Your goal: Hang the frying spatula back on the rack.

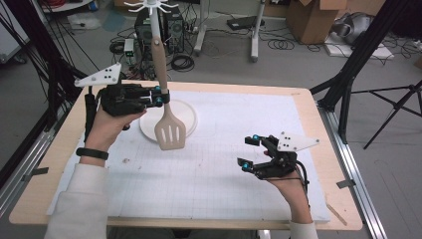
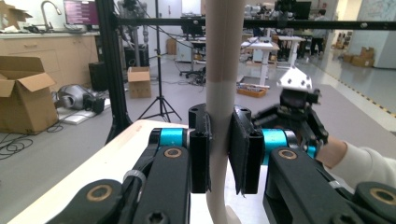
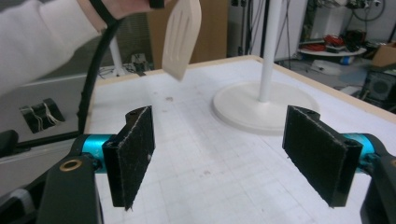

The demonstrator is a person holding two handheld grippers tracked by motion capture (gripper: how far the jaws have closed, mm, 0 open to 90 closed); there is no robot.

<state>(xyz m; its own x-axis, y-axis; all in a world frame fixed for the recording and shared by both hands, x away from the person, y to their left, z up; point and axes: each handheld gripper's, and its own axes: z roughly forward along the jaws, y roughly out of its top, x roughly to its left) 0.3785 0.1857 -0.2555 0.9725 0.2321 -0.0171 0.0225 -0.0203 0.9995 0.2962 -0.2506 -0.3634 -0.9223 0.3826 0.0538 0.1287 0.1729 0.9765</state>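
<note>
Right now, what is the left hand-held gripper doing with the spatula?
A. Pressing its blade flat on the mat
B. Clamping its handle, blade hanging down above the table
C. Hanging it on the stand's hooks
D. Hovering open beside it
B: the left hand-held gripper is shut on the spatula handle, and the slotted blade hangs clear above the stand's base.

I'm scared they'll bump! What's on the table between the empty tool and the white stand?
Nothing: in the right gripper view, bare white gridded mat stretches from the right tool to the white round-based stand.
</note>
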